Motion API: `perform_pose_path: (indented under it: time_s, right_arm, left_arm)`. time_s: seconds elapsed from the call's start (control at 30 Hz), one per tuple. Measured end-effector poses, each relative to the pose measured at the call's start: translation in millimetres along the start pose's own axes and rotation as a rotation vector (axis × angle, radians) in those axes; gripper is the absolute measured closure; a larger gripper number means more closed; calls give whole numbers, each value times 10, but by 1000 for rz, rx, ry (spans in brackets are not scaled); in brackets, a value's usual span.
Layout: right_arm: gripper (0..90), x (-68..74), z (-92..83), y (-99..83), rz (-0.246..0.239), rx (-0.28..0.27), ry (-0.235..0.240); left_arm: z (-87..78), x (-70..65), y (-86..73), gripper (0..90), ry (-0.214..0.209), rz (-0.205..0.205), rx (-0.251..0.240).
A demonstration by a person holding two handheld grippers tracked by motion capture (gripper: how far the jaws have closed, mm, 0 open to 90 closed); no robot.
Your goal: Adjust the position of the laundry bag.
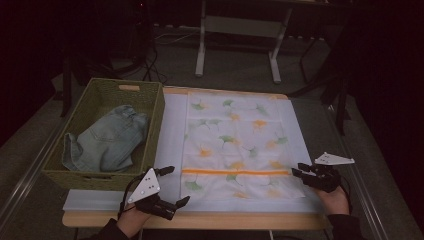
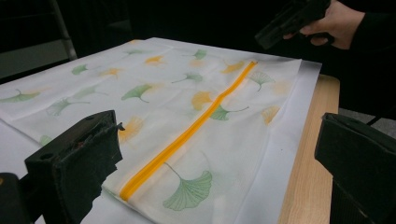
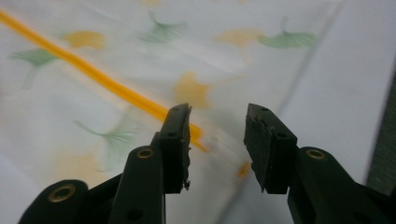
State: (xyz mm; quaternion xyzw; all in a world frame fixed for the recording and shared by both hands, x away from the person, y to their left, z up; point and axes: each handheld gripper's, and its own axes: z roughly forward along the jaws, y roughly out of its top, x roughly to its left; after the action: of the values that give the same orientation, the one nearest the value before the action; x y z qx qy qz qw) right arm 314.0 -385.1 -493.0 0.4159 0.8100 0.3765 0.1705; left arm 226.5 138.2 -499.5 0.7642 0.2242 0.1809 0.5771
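A white mesh bag (image 1: 235, 135) printed with green and orange leaves lies flat on the table, with an orange zipper (image 1: 235, 172) across its near part. My left gripper (image 1: 177, 186) hovers open by the bag's near left corner, nothing between its jaws; in the left gripper view (image 2: 215, 158) the zipper (image 2: 187, 135) runs away from it. My right gripper (image 1: 298, 169) is at the zipper's right end. In the right gripper view (image 3: 219, 140) its jaws stand apart just above the end of the zipper (image 3: 93, 74), gripping nothing.
A woven basket (image 1: 90, 100) stands at the left of the table with folded denim (image 1: 107, 140) in it. A white mat (image 1: 172, 140) lies under the bag, and the wooden table edge (image 1: 200, 220) runs along the front. A metal stand (image 1: 240, 30) is behind.
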Motion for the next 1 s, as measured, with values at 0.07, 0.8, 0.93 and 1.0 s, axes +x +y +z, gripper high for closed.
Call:
perform_pose_path:
  time_s: [0.07,0.8,0.93,1.0]
  right_arm:
    - [605,-67,26,-20,19,9,-15]
    - [649,-137,272,-200,73,106,-13]
    - [773,-114,285,-176,67,121,-6]
    - [834,-70,292,-163,46,128,-2]
  left_arm:
    - [0,1,0,6,0,-1,1]
    - [-3,5,-11,6,2,-15,2]
    - [-7,0,-9,7,1,-12,2]
    - [-5,2,-9,7,2,-12,2]
